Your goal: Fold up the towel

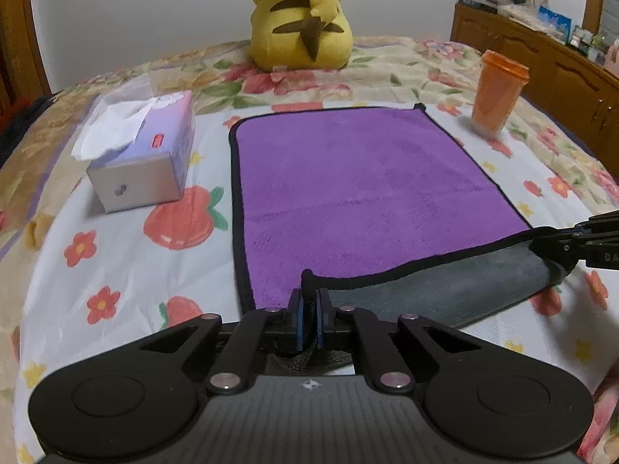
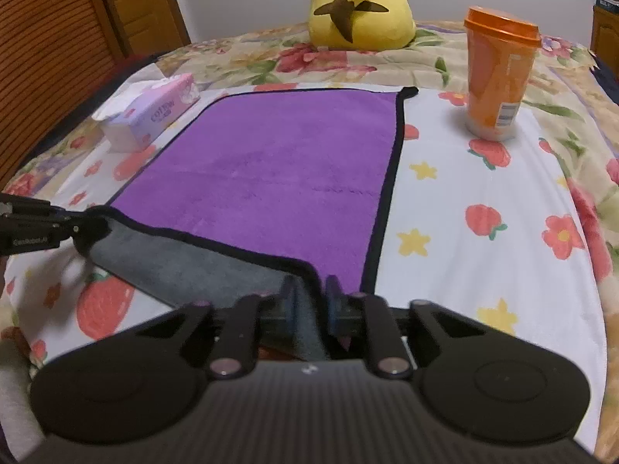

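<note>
A purple towel (image 1: 348,185) with a black hem and grey underside lies on a floral bedspread; it also shows in the right wrist view (image 2: 278,162). Its near edge is lifted and turned over, showing the grey side (image 1: 464,290). My left gripper (image 1: 308,301) is shut on the towel's near left corner. My right gripper (image 2: 309,290) holds the near right corner between its fingers, which stand a little apart around the bunched cloth. Each gripper shows at the edge of the other's view, the right one (image 1: 572,247) and the left one (image 2: 58,228).
A tissue box (image 1: 143,154) sits left of the towel. An orange lidded cup (image 2: 499,73) stands to the right. A yellow plush toy (image 1: 301,15) sits at the far end of the bed. A wooden dresser (image 1: 541,50) stands at the far right.
</note>
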`<action>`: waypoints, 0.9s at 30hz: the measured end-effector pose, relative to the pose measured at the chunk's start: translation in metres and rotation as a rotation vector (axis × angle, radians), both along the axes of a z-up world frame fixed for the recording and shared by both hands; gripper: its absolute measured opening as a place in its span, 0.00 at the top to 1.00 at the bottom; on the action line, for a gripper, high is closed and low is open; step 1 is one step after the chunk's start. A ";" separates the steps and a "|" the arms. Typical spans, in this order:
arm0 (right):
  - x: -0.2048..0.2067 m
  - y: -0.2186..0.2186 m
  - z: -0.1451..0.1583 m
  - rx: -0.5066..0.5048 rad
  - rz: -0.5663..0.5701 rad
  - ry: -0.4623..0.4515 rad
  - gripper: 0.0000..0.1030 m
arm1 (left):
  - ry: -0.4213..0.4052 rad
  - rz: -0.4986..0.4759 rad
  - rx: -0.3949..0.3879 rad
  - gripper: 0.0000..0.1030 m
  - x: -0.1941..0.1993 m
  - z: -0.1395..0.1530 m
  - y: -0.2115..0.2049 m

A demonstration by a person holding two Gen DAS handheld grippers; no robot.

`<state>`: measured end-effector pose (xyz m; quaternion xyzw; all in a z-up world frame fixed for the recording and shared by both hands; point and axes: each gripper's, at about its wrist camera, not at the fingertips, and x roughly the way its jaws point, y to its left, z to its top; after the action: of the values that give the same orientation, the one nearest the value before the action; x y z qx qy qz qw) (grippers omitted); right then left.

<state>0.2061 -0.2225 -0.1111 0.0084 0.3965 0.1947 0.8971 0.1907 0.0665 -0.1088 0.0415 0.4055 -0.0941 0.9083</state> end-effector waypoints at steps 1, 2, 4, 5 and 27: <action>0.000 0.000 0.001 0.001 0.002 -0.006 0.93 | -0.007 -0.002 0.000 0.91 -0.001 0.002 -0.001; 0.000 0.000 0.002 0.003 0.005 -0.010 0.94 | -0.016 -0.003 -0.001 0.91 -0.002 0.004 -0.002; 0.000 0.000 0.004 0.004 0.012 -0.022 0.95 | -0.037 -0.009 -0.009 0.91 -0.004 0.010 -0.003; 0.000 0.000 0.005 0.006 0.015 -0.029 0.95 | -0.047 -0.009 -0.012 0.91 -0.005 0.013 -0.004; 0.007 -0.013 0.032 0.091 0.017 -0.148 0.95 | -0.218 0.013 -0.069 0.92 -0.014 0.048 -0.007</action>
<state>0.2128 -0.2355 -0.0791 0.0315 0.3198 0.2203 0.9210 0.1765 0.0594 -0.0604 0.0175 0.3013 -0.0969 0.9484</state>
